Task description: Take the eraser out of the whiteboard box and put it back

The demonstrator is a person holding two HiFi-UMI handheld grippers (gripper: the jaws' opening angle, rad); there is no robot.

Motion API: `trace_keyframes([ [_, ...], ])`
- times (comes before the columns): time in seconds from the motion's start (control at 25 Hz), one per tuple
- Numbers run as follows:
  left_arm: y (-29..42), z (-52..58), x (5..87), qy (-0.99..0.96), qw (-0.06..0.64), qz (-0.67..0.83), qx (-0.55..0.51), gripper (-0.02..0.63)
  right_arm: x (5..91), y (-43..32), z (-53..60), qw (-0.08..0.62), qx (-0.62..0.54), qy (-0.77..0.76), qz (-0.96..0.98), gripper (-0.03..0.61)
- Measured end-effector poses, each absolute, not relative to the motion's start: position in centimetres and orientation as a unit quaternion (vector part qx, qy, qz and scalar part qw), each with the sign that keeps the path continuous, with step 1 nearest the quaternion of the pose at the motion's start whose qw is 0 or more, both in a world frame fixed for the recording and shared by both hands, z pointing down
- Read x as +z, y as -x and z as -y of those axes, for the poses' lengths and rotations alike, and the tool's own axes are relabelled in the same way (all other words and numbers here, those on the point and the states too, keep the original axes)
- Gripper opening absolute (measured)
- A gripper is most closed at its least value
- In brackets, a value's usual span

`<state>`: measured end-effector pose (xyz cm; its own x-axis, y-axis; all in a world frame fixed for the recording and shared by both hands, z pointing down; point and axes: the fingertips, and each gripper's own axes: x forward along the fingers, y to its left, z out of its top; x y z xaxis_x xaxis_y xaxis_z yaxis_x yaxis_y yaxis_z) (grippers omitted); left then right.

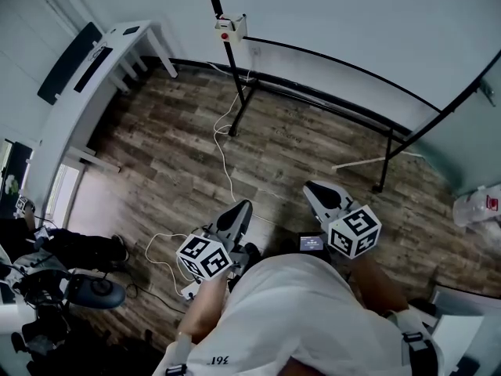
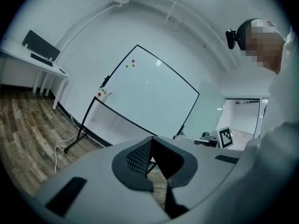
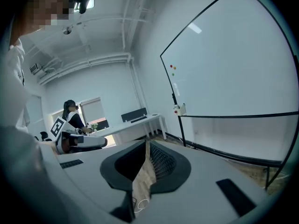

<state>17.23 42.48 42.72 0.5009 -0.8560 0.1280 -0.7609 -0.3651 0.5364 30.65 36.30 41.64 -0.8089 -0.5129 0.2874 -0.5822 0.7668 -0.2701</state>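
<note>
1. Left gripper: clenched tip to tip on nothing, held low at the waist and aimed across the floor at the whiteboard; reads as a carrying pose, not a reach.
2. Right gripper: likewise clenched and empty, carried beside its partner, near it but apart, pointed the same way; sensible for walking, with nothing to snag or drop.
3. Whiteboard box: hangs on the left post of the stand, at the board's lower corner, well apart from both grippers; shows white with a red spot on its face; sits there presumably for easy reach while writing.
4. Eraser: cannot be made out from this range; presumably lies inside that box, given two empty grippers and no sign of it on the floor.
5. Cable: trails white over the floor past the stand's foot toward the person; worth stepping around on the approach.
6. Task stage: judged as not begun; calls for closing the gap to the board, then opening one gripper before dipping into the box.
</note>
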Motion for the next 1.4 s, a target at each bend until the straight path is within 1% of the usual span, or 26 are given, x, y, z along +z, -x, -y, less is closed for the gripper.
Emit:
trace_keyframes([
  [0.36,-18.4,-41.4,42.9,-0.816,0.275,0.501,-0.087,0.005,42.1,-31.8,-34.7,0.099,0.174,-0.289,0.936,0.035],
  [0.6,-19.1,-40.6,43.1,-0.815,0.279,0.5,-0.088,0.005,42.5,-31.8,-33.9,0.104,0.178,-0.277,0.939,0.072],
  [0.96,-20.2,-39.8,43.7,-0.813,0.284,0.502,-0.08,0.005,43.2,-32.6,-32.6,0.097,0.195,-0.271,0.938,0.075],
  [1.2,-19.0,-39.0,43.6,-0.809,0.283,0.509,-0.082,0.005,43.8,-31.3,-31.8,0.098,0.206,-0.261,0.938,0.074],
  [1.4,-16.7,-36.2,43.1,-0.811,0.271,0.51,-0.096,0.005,44.1,-29.1,-29.8,0.103,0.206,-0.261,0.937,0.075],
])
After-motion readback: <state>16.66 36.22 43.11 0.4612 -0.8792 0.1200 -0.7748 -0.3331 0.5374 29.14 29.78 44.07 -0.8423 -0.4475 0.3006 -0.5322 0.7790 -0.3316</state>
